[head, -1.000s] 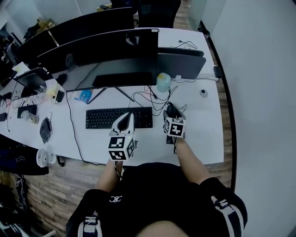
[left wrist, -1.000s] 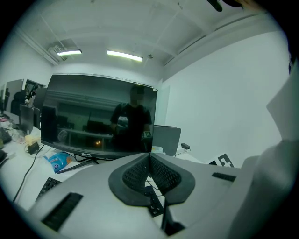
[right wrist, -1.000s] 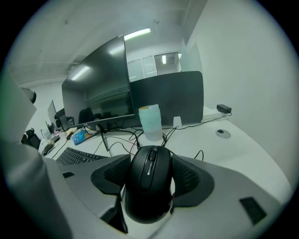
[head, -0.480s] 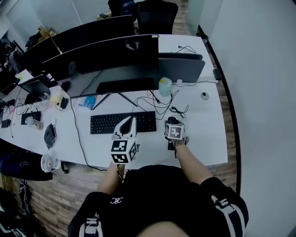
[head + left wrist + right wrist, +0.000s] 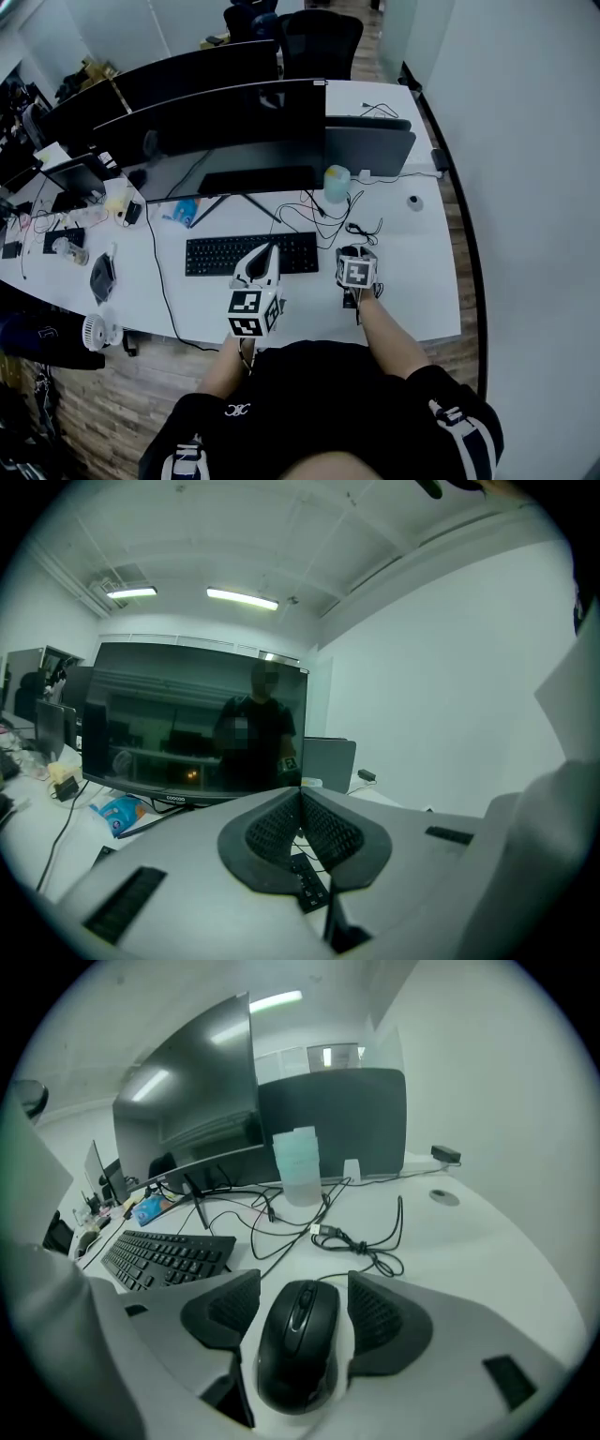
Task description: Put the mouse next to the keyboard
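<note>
Right gripper [image 5: 302,1302] pinches the black mouse [image 5: 298,1349] by its smooth sides; it likely handles light, rigid, slippery. Left gripper [image 5: 302,803] jaws pressed together, empty.

A long white bench [image 5: 427,281] ran across the room. Along its middle stood rows of large black monitors [image 5: 216,122], some facing the near side and others the far side. A black office chair [image 5: 322,37] sat beyond them at the far side. The floor [image 5: 103,412] was brown wood plank. A plain white wall [image 5: 534,141] closed the right side, with a dark skirting strip [image 5: 470,253] along its foot. In the left gripper view, two long strip lights [image 5: 242,598] glowed on a white ceiling [image 5: 328,527].
</note>
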`<action>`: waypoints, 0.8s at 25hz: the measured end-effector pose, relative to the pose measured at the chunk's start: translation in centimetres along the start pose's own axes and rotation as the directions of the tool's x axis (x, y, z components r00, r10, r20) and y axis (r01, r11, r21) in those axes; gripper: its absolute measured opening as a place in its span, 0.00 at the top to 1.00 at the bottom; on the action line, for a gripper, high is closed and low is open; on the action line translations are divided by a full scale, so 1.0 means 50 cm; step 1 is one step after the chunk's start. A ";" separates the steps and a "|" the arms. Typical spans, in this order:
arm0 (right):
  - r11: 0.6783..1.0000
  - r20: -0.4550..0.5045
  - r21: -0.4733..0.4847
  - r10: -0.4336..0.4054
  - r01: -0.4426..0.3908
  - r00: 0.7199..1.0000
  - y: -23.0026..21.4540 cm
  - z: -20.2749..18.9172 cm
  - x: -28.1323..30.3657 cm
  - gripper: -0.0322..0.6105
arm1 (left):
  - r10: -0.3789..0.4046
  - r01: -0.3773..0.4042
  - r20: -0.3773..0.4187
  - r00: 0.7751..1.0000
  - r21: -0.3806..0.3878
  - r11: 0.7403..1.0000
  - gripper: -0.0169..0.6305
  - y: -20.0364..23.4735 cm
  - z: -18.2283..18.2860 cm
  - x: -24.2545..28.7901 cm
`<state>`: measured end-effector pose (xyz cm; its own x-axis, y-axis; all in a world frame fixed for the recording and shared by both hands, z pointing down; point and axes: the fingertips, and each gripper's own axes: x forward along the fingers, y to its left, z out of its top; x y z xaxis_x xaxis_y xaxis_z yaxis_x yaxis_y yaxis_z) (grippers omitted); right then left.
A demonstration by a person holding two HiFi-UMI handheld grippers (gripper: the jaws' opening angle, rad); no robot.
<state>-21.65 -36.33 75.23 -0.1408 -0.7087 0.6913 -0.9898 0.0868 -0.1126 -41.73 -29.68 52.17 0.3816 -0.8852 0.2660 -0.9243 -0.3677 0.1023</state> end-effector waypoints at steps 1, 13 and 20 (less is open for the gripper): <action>1.000 0.025 -0.008 0.001 -0.001 1.000 0.001 0.016 -0.008 0.47 | -0.002 0.002 -0.001 1.000 -0.001 1.000 0.95 -0.001 -0.003 0.001; 0.998 0.567 -0.044 0.059 -0.041 0.822 0.043 0.323 -0.323 0.93 | -0.016 0.017 0.023 1.000 -0.006 1.000 0.95 -0.006 0.016 0.014; 0.993 0.634 -0.076 0.119 -0.092 0.764 0.068 0.326 -0.389 0.93 | -0.012 0.012 0.031 0.999 0.008 1.000 0.95 -0.006 0.025 0.015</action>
<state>-21.97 -33.65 49.74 -0.2129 -0.9751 0.0619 -0.9714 0.2045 -0.1206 -41.16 -30.62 51.12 0.3928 -0.8893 0.2345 -0.9196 -0.3805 0.0975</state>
